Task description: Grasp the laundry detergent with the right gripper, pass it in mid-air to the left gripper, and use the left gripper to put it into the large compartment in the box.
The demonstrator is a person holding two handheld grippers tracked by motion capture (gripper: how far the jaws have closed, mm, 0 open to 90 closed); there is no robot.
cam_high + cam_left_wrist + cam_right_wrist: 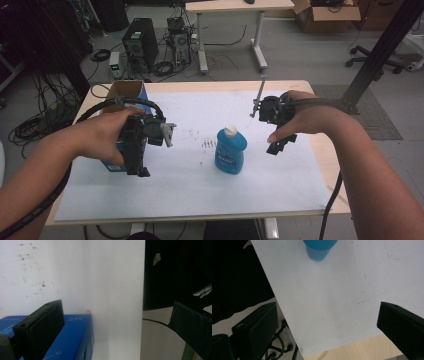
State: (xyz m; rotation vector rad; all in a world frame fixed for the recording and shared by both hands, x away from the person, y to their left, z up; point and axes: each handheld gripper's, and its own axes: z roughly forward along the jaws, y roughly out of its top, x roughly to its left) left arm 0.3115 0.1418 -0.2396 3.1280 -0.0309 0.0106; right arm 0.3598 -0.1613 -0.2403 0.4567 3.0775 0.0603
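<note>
- My left gripper [141,161] and right gripper [278,146]: both released, jaws wide apart, nothing between them.
- Blue bottle [230,150] stands upright mid-table on the white sheet [200,185], between my grippers, touched by neither.
- Risk: a one-sided jaw nudge could tip the tall bottle.
- Risk: my left gripper hovers over the blue box [131,91] and may clip it swinging in.
- Count: one bottle, one box, two grippers.

Your left tool [141,172] points back toward you, jaws apart, nothing between them. Your right tool [279,148] is likewise angled down, jaws wide, empty. Forearms spread apart.
</note>
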